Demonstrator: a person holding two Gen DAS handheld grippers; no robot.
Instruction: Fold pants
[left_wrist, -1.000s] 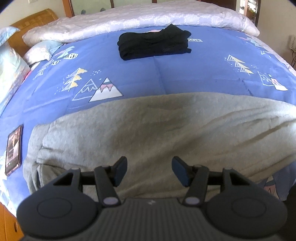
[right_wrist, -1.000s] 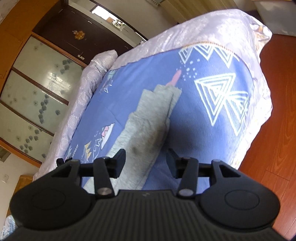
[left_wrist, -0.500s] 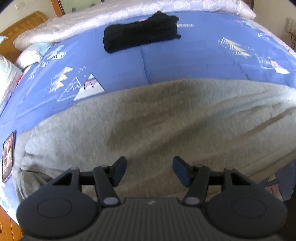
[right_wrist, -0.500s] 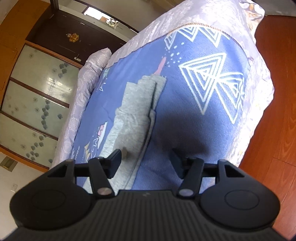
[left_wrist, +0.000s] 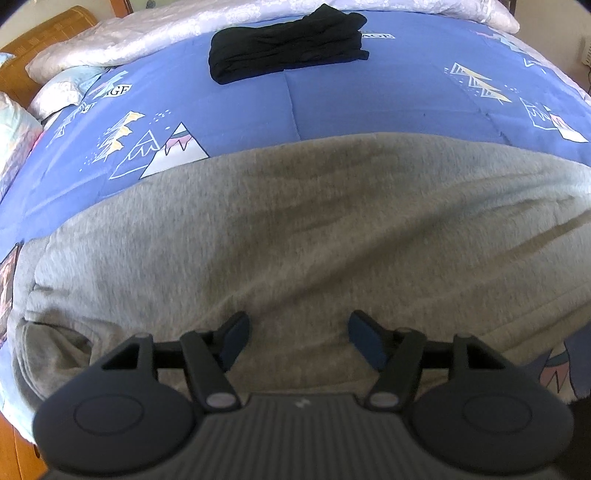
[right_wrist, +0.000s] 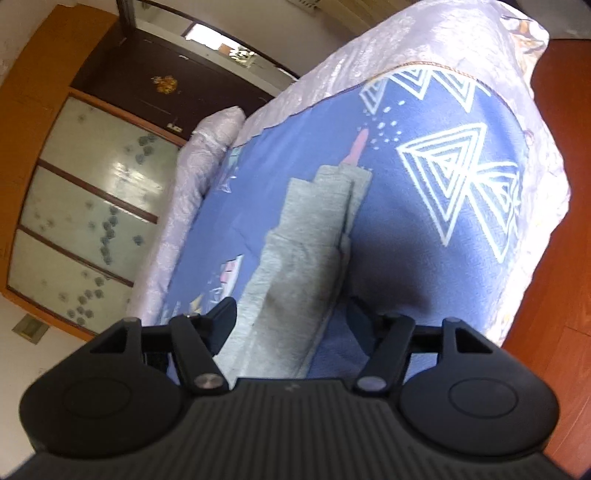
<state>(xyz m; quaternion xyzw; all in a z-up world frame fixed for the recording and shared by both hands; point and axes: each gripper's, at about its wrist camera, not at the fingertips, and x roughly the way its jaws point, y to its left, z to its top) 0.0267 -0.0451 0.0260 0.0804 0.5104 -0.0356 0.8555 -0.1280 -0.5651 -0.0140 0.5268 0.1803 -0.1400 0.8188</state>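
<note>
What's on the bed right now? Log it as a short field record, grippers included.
surface: blue patterned quilt
task item: grey pants, laid flat along the near edge
other garment: black folded clothes, far side
left gripper: over the pants, jaws opening, nothing pinched
right gripper: over the pant legs, jaws opening, nothing pinched

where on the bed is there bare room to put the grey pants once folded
Free: the blue quilt between the black clothes and the grey pants, and the triangle-print patch beside the pant legs, toward the foot corner. Crowded: the near edge, covered by the pants, and the headboard side with pillows and a phone.
</note>
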